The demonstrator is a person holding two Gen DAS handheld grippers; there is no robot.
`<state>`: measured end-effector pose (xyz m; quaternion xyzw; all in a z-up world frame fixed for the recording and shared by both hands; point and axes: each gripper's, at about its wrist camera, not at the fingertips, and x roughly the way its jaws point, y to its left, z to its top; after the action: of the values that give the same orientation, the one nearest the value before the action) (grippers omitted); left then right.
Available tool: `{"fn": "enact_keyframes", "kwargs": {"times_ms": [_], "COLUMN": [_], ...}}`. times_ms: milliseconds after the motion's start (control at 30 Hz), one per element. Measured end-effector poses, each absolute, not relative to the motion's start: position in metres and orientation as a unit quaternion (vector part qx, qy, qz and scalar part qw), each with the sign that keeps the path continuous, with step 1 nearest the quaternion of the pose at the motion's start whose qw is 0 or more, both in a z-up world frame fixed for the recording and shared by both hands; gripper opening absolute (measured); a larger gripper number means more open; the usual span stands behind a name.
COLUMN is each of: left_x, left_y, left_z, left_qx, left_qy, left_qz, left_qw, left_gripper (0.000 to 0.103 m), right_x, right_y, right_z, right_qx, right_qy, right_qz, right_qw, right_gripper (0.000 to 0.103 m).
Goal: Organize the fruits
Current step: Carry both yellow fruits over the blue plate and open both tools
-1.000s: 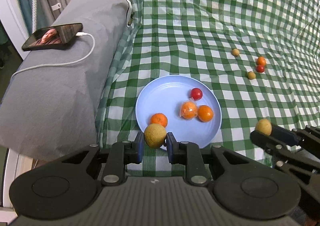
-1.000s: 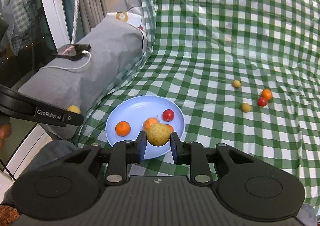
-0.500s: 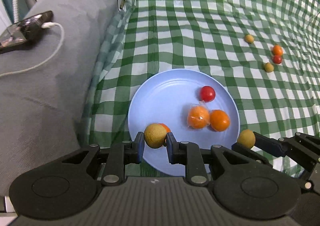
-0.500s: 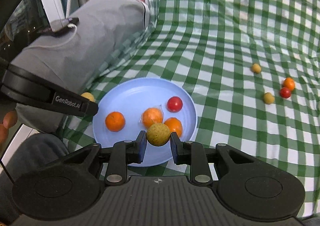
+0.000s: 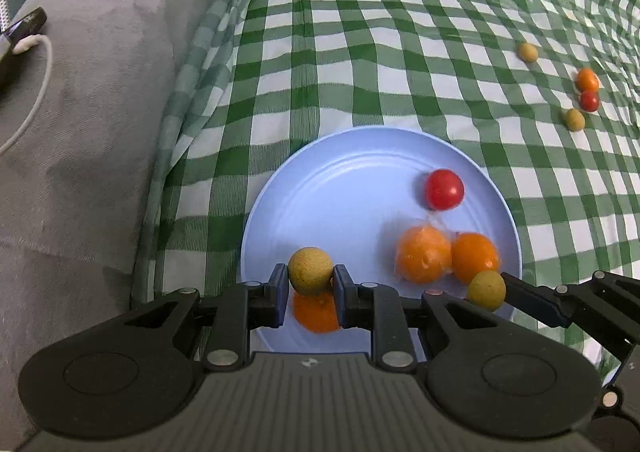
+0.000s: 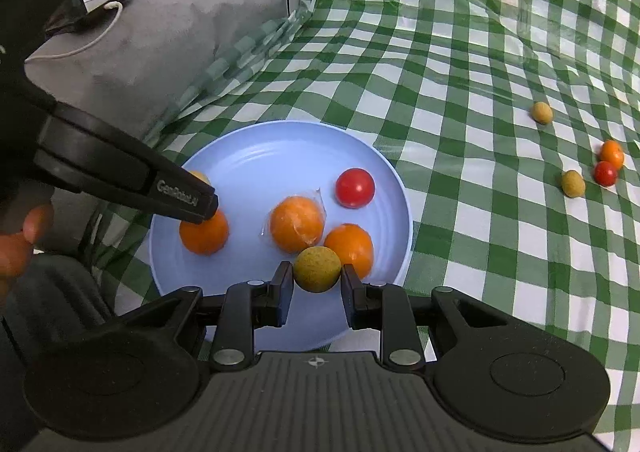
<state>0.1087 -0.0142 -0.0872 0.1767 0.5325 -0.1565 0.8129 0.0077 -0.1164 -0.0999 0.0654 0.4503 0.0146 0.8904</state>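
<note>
A light blue plate [image 5: 344,180] lies on the green checked cloth and holds a red tomato [image 5: 444,189], a wrapped orange [image 5: 423,254], and two bare oranges [image 5: 475,257]. My left gripper [image 5: 310,283] is shut on a yellow-brown round fruit [image 5: 310,271] above the plate's near left part, over an orange [image 5: 316,312]. My right gripper [image 6: 317,281] is shut on a second yellow-brown fruit [image 6: 317,269] above the plate's [image 6: 256,156] near edge; it also shows in the left wrist view [image 5: 486,289].
Several small fruits lie loose on the cloth at the right: two yellow-brown ones [image 5: 528,52] [image 5: 575,119], an orange one [image 5: 587,79] and a red one [image 5: 589,101]. A grey cushion [image 5: 92,92] with a phone and white cable [image 5: 36,80] borders the left.
Both grippers have moved forward and down over the plate, each still holding its fruit. The plate looks larger and closer in both views.
</note>
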Motion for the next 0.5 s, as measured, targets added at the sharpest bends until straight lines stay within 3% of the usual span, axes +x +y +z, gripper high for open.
{"fn": "enact_keyframes", "kwargs": {"times_ms": [33, 67, 100, 167, 267, 500], "left_x": [0.11, 0.111, 0.112, 0.109, 0.099, 0.06], "left_y": [-0.015, -0.017, -0.019, -0.019, -0.015, 0.01], "left_z": [-0.087, -0.086, -0.084, -0.074, -0.06, -0.039], "left_qx": [0.18, 0.183, 0.185, 0.184, 0.184, 0.181], "left_qy": [0.53, 0.528, 0.523, 0.505, 0.491, 0.527], "left_qz": [-0.156, -0.158, -0.161, -0.156, -0.153, -0.137], "left_qw": [0.814, 0.814, 0.816, 0.829, 0.838, 0.819], "left_gripper": [0.028, 0.043, 0.068, 0.099, 0.102, 0.103], "right_x": [0.01, 0.013, 0.014, 0.015, 0.005, -0.045], "right_y": [-0.117, -0.118, -0.119, -0.121, -0.124, -0.124], "right_z": [-0.1, -0.1, -0.099, -0.095, -0.085, -0.05], "right_qx": [0.066, 0.068, 0.071, 0.075, 0.078, 0.113], "right_qy": [0.451, 0.452, 0.452, 0.45, 0.442, 0.431], "right_qz": [0.015, 0.015, 0.012, 0.003, -0.011, -0.023], "right_qw": [0.89, 0.889, 0.889, 0.89, 0.893, 0.895], "right_gripper": [0.027, 0.028, 0.028, 0.049, 0.069, 0.088]}}
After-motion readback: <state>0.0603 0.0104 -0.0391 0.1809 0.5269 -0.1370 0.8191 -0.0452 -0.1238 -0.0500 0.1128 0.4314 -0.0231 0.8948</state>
